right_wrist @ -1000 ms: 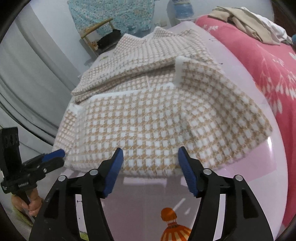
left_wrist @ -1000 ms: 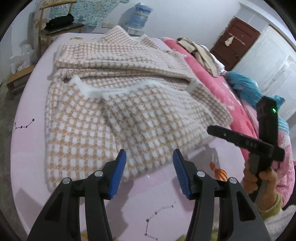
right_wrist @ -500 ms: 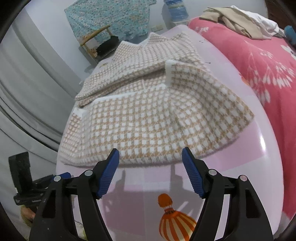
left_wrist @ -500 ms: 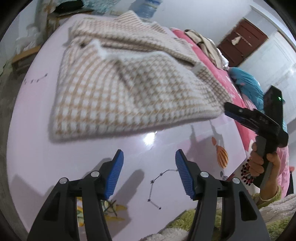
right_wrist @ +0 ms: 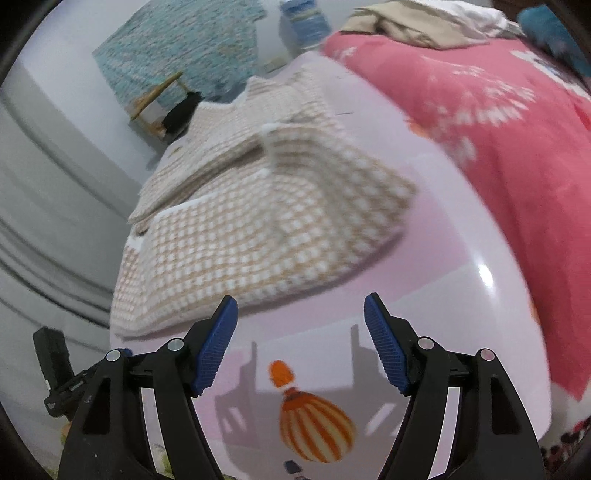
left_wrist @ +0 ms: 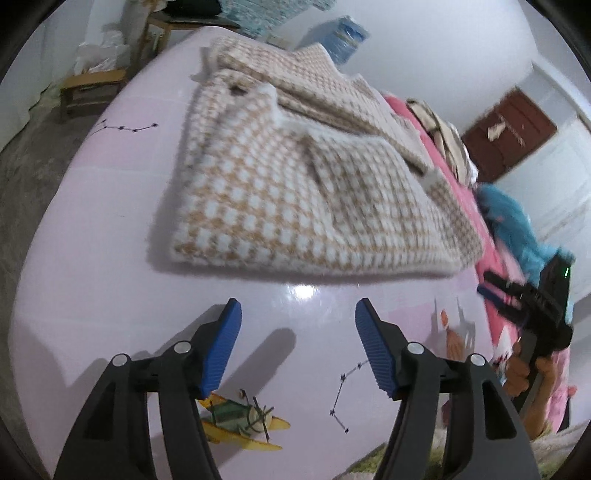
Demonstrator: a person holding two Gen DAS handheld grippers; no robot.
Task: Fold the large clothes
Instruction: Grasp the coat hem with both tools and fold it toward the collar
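Note:
A large beige-and-white checked garment (left_wrist: 295, 192) lies folded on a shiny pink table cover (left_wrist: 92, 266); it also shows in the right wrist view (right_wrist: 251, 229). My left gripper (left_wrist: 297, 317) is open and empty, a short way in front of the garment's near hem. My right gripper (right_wrist: 300, 317) is open and empty, just short of the hem on its side. The right gripper (left_wrist: 524, 306) also shows at the right edge of the left wrist view, held in a hand.
A pink floral bedspread (right_wrist: 498, 122) with a heap of clothes (right_wrist: 417, 22) lies to the right. A wooden chair (right_wrist: 159, 99) and a water bottle (left_wrist: 343, 37) stand beyond the table. A low stool (left_wrist: 88, 85) stands at the far left. A blue cushion (left_wrist: 517, 221) lies by the bed.
Both grippers have drawn back from the garment's near hem, so more bare pink cover lies between the fingers and the cloth. Both stayed open.

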